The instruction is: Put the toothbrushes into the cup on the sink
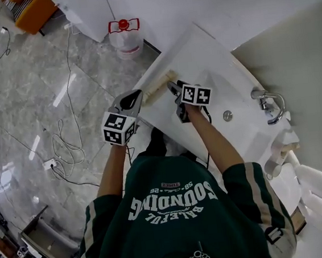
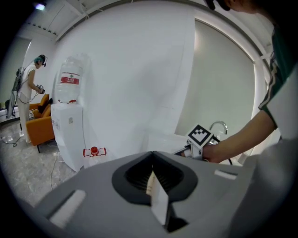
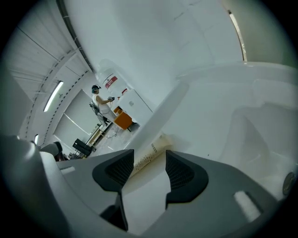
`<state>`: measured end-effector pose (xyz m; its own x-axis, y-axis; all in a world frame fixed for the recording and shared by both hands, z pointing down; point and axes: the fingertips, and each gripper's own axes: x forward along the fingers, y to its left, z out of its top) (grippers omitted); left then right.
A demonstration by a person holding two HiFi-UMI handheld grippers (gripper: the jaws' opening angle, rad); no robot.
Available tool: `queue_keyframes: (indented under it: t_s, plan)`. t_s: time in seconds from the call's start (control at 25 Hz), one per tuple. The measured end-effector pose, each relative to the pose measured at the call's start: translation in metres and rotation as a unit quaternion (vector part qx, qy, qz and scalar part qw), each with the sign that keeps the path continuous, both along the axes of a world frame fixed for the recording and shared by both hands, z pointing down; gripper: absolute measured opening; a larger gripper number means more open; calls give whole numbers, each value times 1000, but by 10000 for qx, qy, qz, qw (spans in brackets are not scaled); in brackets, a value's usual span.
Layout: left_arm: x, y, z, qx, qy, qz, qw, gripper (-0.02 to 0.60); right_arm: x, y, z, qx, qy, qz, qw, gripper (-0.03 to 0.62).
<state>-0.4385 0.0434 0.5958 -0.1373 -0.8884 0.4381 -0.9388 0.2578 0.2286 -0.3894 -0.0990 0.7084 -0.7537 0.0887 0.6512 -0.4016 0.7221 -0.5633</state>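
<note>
A long cream toothbrush package (image 1: 158,87) hangs over the front left corner of the white sink (image 1: 199,53). My left gripper (image 1: 140,98) is shut on its near end. In the left gripper view that end shows as a thin cream strip (image 2: 156,195) pinched between the dark pads of the left gripper (image 2: 152,171). My right gripper (image 1: 171,88) sits at the package's other end. In the right gripper view the right gripper (image 3: 148,163) is open, and the printed package (image 3: 150,153) lies between and just past its tips, untouched by the pads. No cup can be clearly made out.
A chrome faucet (image 1: 270,106) and the drain (image 1: 227,115) are at the right of the basin. A water bottle with a red cap (image 1: 124,36) stands on the floor beyond the sink, next to a white dispenser (image 2: 65,135). Cables (image 1: 65,147) lie on the tiled floor at left.
</note>
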Motion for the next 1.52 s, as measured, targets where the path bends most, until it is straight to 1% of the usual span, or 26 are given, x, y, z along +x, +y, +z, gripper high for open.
queue_keyframes:
  t_s: [0.24, 0.4, 0.52, 0.64, 0.68, 0.76, 1.04, 1.32, 1.52]
  plan:
    - [-14, 26, 6, -69, 40, -253, 9996, 51, -19, -6, 20, -435, 273, 404, 9979, 187]
    - [-23, 36, 6, -83, 36, -356, 9993, 51, -27, -2, 32, -757, 479, 497, 9947, 186]
    - [-26, 38, 6, -83, 42, -396, 9992, 51, -32, 1, 35, -861, 573, 454, 9936, 181]
    - [-27, 38, 7, -93, 53, -380, 9992, 51, -36, 6, 35, -932, 579, 311, 9935, 69]
    - [-27, 37, 7, -92, 55, -366, 9993, 51, -37, 7, 33, -964, 529, 307, 9935, 43]
    - [-27, 35, 7, -92, 53, -334, 9994, 51, -41, 10, 27, -990, 383, 269, 9940, 31]
    - [-20, 18, 1, -24, 24, -125, 9999, 51, -39, 8, -2, -860, -113, 71, 9962, 17]
    - [-9, -11, -8, 58, -54, 199, 9998, 51, -26, -14, -45, -328, -703, 112, 9969, 15]
    - [14, -48, -21, 172, -125, 617, 9979, 51, 6, -39, -78, 113, -979, 300, 9947, 14]
